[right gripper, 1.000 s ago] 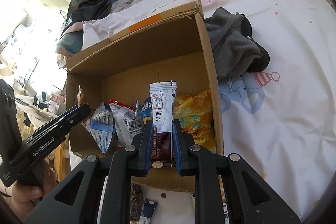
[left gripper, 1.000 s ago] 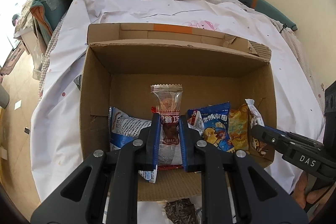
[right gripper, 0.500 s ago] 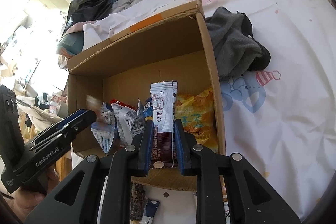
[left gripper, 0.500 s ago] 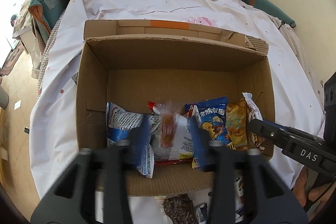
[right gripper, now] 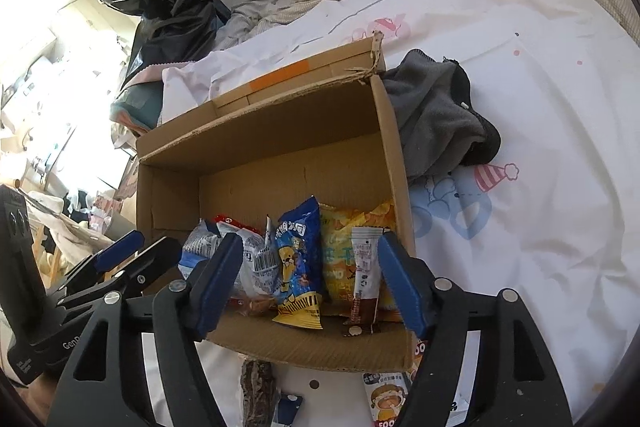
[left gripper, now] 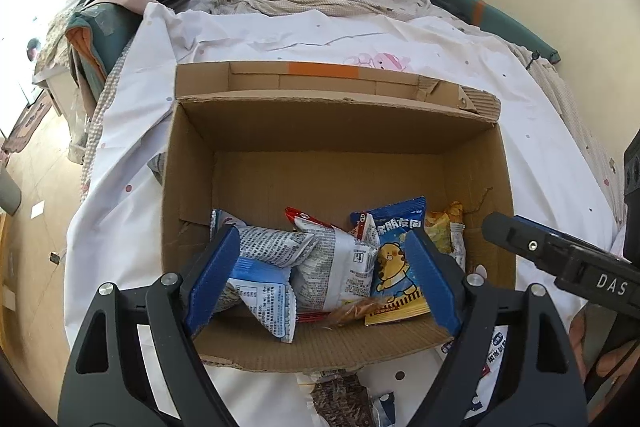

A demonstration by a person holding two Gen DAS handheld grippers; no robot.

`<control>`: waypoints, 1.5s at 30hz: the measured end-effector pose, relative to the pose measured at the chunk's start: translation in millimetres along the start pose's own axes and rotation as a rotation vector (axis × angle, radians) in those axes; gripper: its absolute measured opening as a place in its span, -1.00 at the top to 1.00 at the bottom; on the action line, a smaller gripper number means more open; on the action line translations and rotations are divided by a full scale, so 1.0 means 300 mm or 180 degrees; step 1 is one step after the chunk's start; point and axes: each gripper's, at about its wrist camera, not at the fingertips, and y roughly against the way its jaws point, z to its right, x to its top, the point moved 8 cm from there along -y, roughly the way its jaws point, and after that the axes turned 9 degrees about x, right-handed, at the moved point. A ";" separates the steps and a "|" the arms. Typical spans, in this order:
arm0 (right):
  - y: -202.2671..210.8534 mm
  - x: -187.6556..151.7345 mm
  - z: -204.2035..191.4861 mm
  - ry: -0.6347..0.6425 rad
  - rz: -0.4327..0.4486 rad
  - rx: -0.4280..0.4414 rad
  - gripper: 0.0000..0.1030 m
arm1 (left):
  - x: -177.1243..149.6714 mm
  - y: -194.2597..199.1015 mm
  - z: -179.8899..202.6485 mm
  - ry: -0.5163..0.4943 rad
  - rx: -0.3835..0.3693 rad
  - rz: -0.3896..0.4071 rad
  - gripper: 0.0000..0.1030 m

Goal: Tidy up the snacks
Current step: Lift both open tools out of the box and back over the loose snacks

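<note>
Both grippers, left (left gripper: pixel 320 281) and right (right gripper: pixel 310 283), are opening their jaws, releasing packets that risk toppling in the box (left gripper: pixel 192 163).

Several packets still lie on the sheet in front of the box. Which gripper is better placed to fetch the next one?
Probably the right gripper: its jaws are open and empty, and the cartoon packet lies just below it, before the cardboard box.
</note>
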 end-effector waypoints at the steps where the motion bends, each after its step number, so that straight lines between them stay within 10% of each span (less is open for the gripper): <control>1: 0.002 0.001 -0.003 -0.0003 0.0005 0.0007 -0.41 | 0.000 0.004 -0.005 0.0009 0.0003 0.0009 -0.59; 30: 0.190 -0.200 -0.054 0.0004 0.0006 0.0015 -0.76 | -0.173 0.222 -0.177 0.0272 0.0205 0.0050 -0.59; 45: 0.213 -0.303 0.036 -0.0203 -0.0139 -0.0133 -0.81 | -0.321 0.184 -0.178 0.0363 0.0311 -0.0321 -0.74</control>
